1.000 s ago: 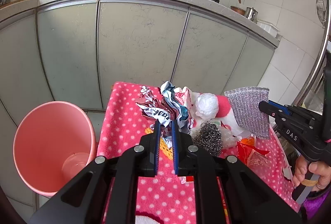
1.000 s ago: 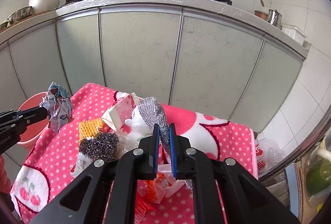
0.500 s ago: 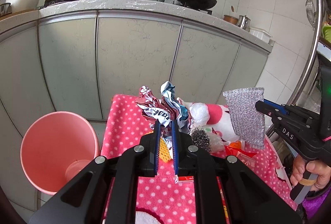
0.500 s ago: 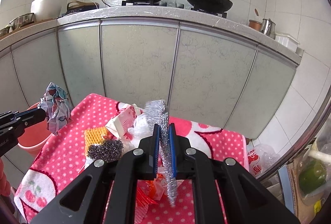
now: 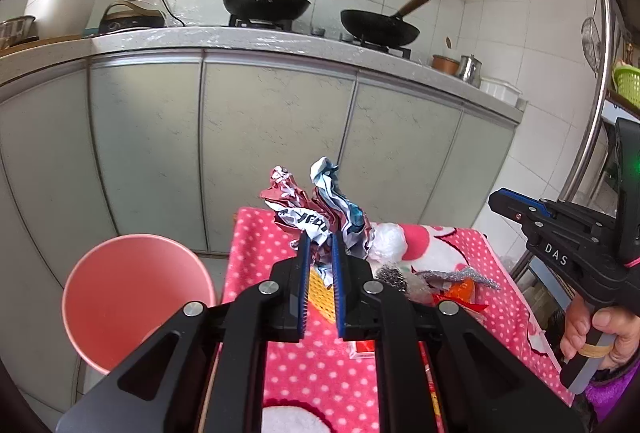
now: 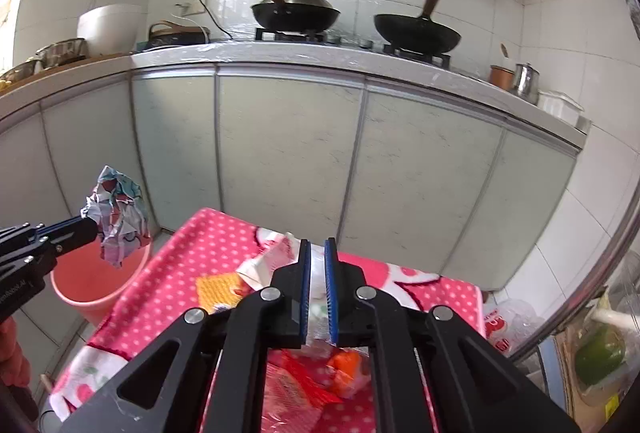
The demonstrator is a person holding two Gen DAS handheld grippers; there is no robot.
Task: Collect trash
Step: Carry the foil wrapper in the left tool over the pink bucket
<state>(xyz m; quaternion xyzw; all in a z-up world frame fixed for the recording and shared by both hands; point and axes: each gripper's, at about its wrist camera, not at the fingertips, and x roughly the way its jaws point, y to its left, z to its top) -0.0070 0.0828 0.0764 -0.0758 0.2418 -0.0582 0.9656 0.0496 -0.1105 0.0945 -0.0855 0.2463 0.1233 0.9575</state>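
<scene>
The right claw (image 6: 316, 265), jaws now slightly apart, has dropped its silver pad (image 5: 456, 276) back on the table (image 5: 496, 297), while the left claw (image 5: 319, 257) stays clamped on crumpled paper (image 5: 320, 209), raised beside the bin (image 5: 136, 297), so only that is headed for disposal.

Two black woks are seen on the gas stove along the countertop (image 6: 248, 59) — a lidded wok (image 6: 295, 13) to the left, an open wok (image 6: 416, 30) to the right. A white rice cooker (image 6: 107, 27) is set at the counter's left end, and a copper-coloured pot (image 6: 502, 76) beside a steel kettle (image 6: 526, 77) at its right — all above pale cabinet doors (image 6: 288, 153).
</scene>
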